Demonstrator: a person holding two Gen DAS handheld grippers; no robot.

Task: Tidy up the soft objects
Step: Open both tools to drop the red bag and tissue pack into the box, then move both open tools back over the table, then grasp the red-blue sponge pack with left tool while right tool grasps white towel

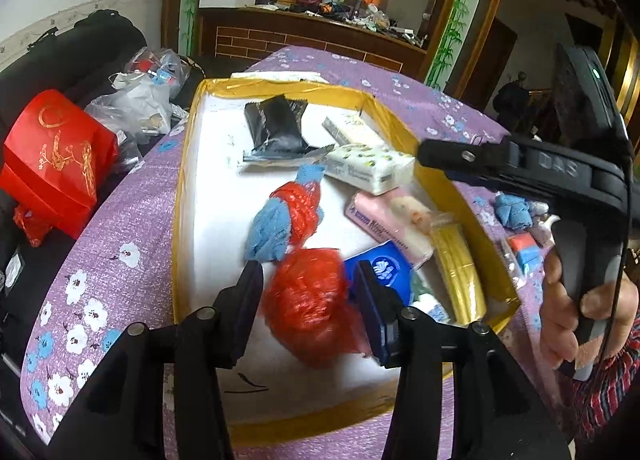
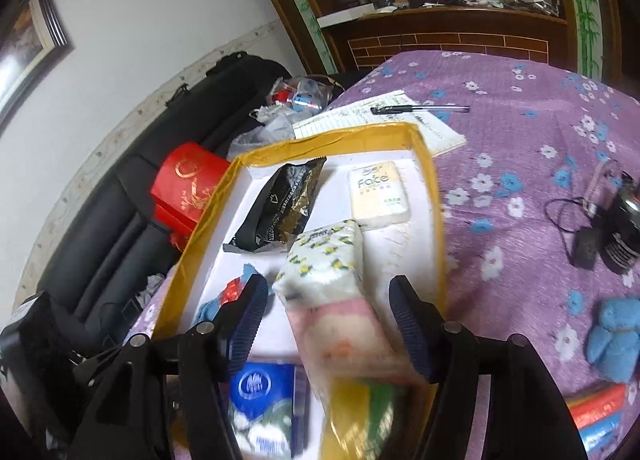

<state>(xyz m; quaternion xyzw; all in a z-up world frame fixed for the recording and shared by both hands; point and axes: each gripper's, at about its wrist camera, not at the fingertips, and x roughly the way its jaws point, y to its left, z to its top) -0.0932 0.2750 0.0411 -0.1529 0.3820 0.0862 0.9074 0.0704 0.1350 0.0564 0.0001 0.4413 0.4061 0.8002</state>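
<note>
Between the parted pads of the left gripper [image 1: 308, 300] lay a red bag bundle [image 1: 310, 306], apparently just released; the right gripper [image 2: 328, 324], agape, should next withdraw.

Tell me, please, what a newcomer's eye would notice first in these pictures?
Probably the yellow-rimmed box on the purple flowered tablecloth, full of soft packs. Next, the crumpled red plastic bundle between the left gripper's jaws, and the bright red gift bag on the dark sofa at the left.
</note>
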